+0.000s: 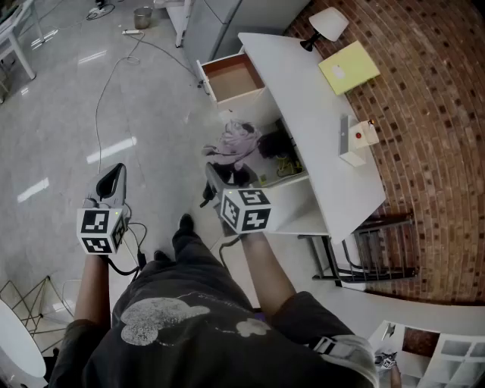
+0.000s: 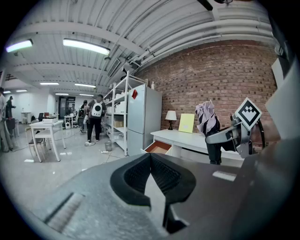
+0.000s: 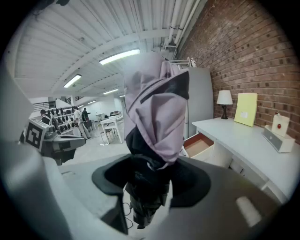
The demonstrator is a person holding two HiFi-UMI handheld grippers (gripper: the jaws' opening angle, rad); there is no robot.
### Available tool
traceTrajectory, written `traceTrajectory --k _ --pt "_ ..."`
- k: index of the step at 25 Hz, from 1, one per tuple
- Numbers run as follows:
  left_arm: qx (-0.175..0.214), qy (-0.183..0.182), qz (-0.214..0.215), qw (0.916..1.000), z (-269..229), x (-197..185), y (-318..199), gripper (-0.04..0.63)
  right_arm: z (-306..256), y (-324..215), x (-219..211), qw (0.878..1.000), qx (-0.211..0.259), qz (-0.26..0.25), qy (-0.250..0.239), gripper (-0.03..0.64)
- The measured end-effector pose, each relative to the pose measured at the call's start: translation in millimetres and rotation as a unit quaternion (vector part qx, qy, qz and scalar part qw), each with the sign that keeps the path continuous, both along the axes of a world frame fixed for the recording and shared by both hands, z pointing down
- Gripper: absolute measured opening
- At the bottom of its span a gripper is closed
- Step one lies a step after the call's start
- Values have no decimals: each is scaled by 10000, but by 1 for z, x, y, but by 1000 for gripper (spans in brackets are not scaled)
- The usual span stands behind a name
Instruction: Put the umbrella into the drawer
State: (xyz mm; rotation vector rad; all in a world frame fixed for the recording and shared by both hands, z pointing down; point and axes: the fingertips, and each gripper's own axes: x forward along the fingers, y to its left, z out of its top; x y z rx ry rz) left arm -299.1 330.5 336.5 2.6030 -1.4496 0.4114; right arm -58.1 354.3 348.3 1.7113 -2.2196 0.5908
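A folded umbrella of lilac and black cloth stands upright in my right gripper, which is shut on its black lower part. In the right gripper view the umbrella fills the middle, with the right gripper clamped around it. The open drawer, brown inside, sticks out of the white desk farther ahead; the drawer also lies beyond the umbrella, to its right. My left gripper hangs over the floor at the left, shut and empty, its pads meeting at the left gripper.
On the desk stand a lamp, a yellow folder and a small white box. A cable and a metal pot lie on the floor. A grey fridge and people stand farther off.
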Motion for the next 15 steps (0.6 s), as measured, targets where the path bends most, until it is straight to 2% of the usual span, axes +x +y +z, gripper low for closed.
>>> traceTrajectory --k 15 --pt "107 62 -109 9999 -16 -25 13 9 -5 7 -20 10000 -30 -2 70 244"
